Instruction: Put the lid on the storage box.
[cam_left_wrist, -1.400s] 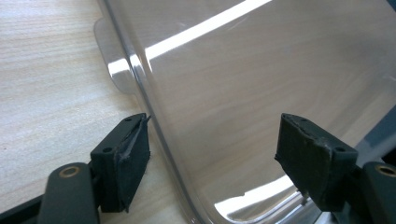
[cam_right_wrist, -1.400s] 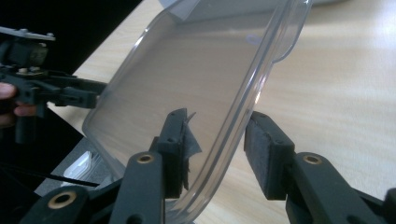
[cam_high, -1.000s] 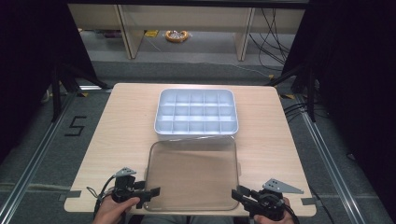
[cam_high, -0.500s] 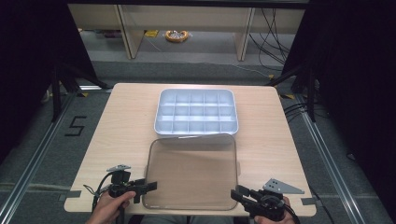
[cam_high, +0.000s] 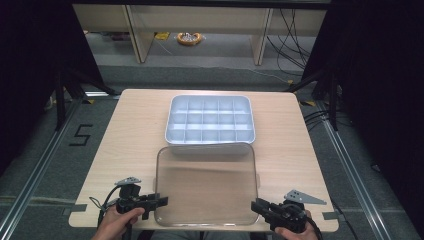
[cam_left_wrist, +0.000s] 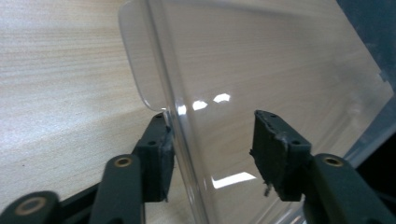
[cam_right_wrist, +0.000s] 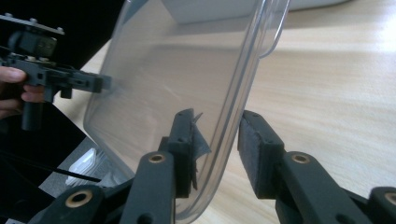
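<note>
Pale wood table (cam_high: 130, 150) carried everything, and at its near edge the left gripper (cam_left_wrist: 212, 140) stood with its jaws apart astride the rim of a clear plastic lid (cam_high: 207, 185), one pad touching the rim's outer wall, while the right gripper (cam_right_wrist: 217, 140) straddled the opposite near corner, jaws likewise apart and not yet clamped. Thin, glossy and light, that lid would likely flex and slip, so its stiffer rim looked the best hold; beyond both grippers, past the lid's far edge, sat an empty white compartment tray (cam_high: 210, 120)
</note>
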